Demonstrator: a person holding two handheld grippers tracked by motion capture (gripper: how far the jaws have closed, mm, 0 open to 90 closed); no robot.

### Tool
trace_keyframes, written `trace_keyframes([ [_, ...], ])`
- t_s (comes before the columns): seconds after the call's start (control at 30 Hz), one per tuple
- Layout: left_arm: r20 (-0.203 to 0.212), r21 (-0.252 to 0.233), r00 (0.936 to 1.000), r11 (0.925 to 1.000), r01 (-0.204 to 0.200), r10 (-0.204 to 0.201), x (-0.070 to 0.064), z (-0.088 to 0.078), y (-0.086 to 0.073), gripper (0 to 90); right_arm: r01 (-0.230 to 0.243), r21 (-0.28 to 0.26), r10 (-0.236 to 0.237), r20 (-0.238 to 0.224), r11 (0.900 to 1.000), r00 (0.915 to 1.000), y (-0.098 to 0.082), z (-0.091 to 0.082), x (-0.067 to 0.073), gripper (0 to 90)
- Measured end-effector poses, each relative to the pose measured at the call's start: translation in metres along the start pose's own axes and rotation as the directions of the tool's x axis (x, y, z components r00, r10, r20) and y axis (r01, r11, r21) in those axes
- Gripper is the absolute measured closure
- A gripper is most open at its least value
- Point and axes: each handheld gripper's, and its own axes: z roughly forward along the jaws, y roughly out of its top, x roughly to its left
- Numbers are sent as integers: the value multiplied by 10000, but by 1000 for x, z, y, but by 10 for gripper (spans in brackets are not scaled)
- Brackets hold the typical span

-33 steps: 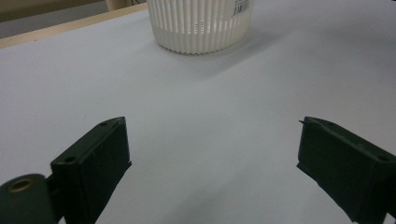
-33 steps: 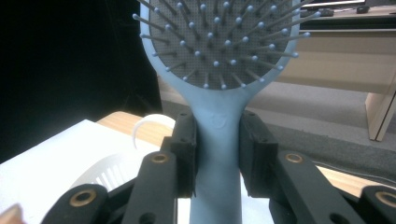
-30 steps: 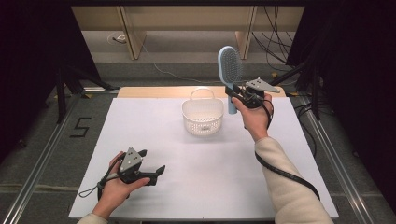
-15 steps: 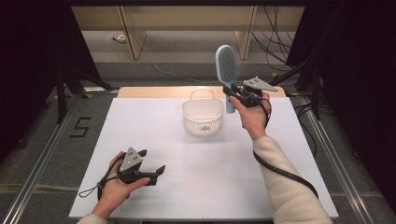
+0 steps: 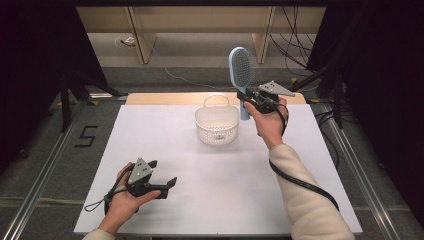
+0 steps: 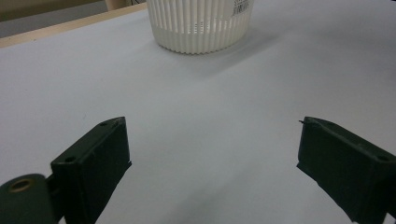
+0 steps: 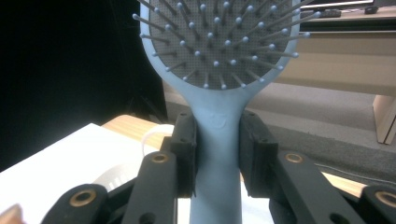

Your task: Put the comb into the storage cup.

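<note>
- The counter, covered in white, carries a single loose container, and the work in hand looks to be about halfway: the pick-up is done, the putting-away is not.
- The white slatted basket stands upright toward the far middle of the counter, its handle up. No brush is in it, and what little shows at its bottom is too small to tell. In the left gripper view it stands ahead of the jaws, well apart.
- The pale blue hairbrush is off the counter, held upright in the air just to the right of the basket, bristle head on top and handle end hanging down beside the basket's rim.
- The right gripper is clenched on the brush's handle; the right gripper view shows both pads pressed against the neck just below the head.
- The left gripper rests low at the near left of the counter, jaws released and wide apart with nothing between them.
- Left to do, as I judge it: carry the brush over the basket's mouth, lower it in, and let go.
</note>
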Motion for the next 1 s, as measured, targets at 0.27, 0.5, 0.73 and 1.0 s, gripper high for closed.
trace_keyframes([
  [0.27, 3, 7, 10000, 10000, -2, 2, 0, 0, 0, 84, 25, -5, -25, -39, 10000, 10000, 1, 3, 2, 706],
  [0.5, 15, 6, 10000, 10000, 9, -9, 0, 0, 0, 84, 60, 1, -60, -82, 10000, 9999, 3, 6, 5, 706],
  [0.73, 29, 7, 10000, 10000, 12, -12, 0, 0, 0, 85, 87, -11, -87, -114, 10000, 9999, 4, 8, 8, 706],
  [1.0, 31, -3, 10000, 10000, 16, -16, 0, 0, 0, 85, 107, 0, -107, -125, 9999, 9999, 5, 9, 9, 706],
])
